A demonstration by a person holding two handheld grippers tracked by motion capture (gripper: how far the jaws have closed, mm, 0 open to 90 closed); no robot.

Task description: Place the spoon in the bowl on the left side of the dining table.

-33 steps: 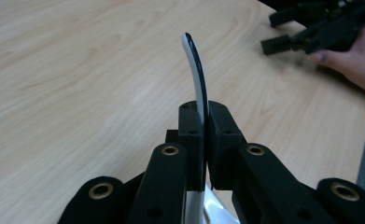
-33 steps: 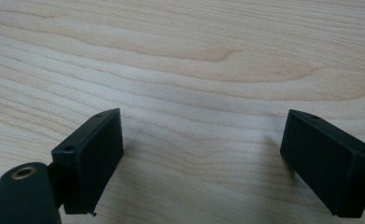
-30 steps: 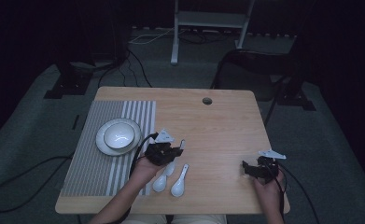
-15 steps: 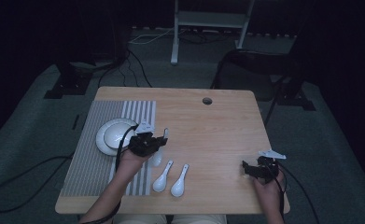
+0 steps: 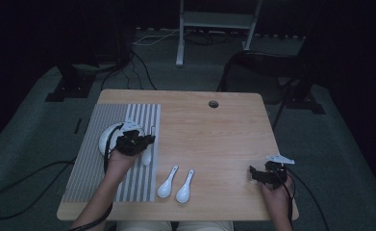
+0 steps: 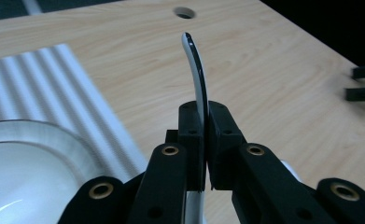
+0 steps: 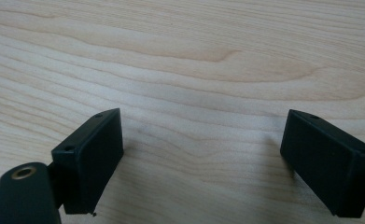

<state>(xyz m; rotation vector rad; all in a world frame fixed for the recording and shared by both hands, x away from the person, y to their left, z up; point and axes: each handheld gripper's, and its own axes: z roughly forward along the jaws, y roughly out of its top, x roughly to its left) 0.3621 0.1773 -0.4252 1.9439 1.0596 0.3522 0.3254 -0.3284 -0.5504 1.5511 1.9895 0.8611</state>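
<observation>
My left gripper (image 5: 146, 140) hovers over the striped placemat (image 5: 89, 163), just right of the white plate (image 5: 106, 137). It is shut on a white spoon (image 5: 147, 157) and grips it by the handle. In the left gripper view the jaws pinch the curved handle (image 6: 196, 70) edge-on, with the left gripper (image 6: 206, 140) beside the plate's rim (image 6: 54, 135). Two more white spoons (image 5: 167, 183) (image 5: 184, 186) lie side by side on the bare wood near the front edge. My right gripper (image 5: 255, 174) rests low at the front right, open, its jaws wide apart over bare wood (image 7: 203, 154).
The wooden table (image 5: 214, 139) has a round cable hole (image 5: 213, 103) at the back middle. A chair (image 5: 267, 72) and a stand's legs (image 5: 214, 29) are behind the table. Cables trail on the floor at left.
My left gripper has carried the spoon leftward and a little away from the two lying spoons, onto the placemat beside the plate. The right gripper has stayed put.
</observation>
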